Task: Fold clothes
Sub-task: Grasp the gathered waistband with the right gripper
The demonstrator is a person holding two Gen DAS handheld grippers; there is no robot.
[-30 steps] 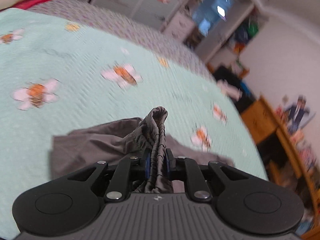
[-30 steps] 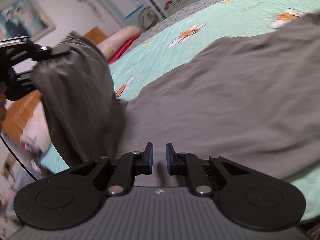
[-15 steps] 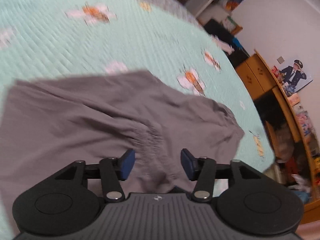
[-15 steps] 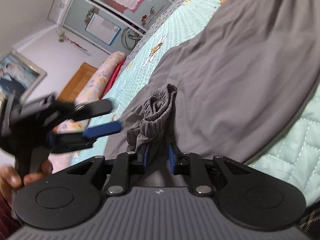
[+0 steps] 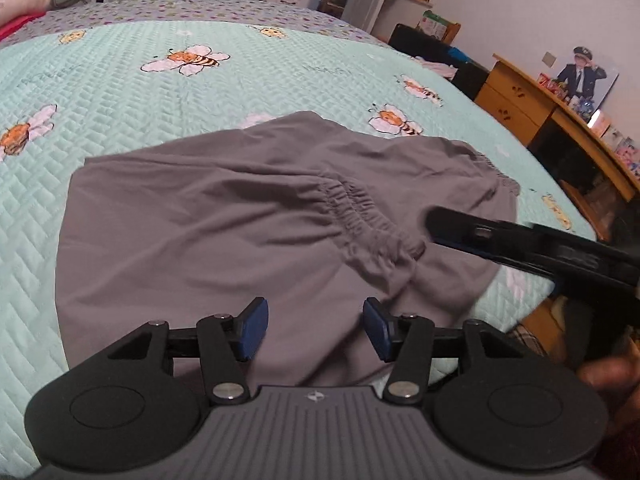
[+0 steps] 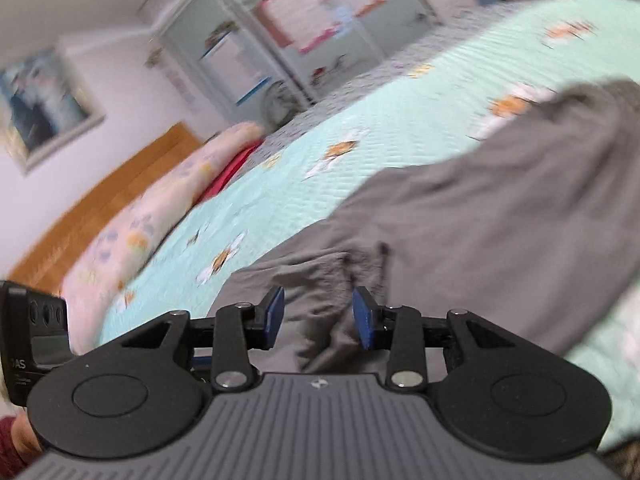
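Matt grey cloth garment [image 5: 224, 216], quilted bedspread [image 5: 120, 92]

The right wrist view was motion-blurred: wardrobe doors [image 6: 280, 40] and framed picture [image 6: 44, 104] at ten o'clock showed no detail. The right gripper [image 5: 532, 240] ran off the left wrist view's three o'clock edge. The grey garment's [image 5: 240, 220] near hem lay behind the left gripper [image 5: 316, 330].
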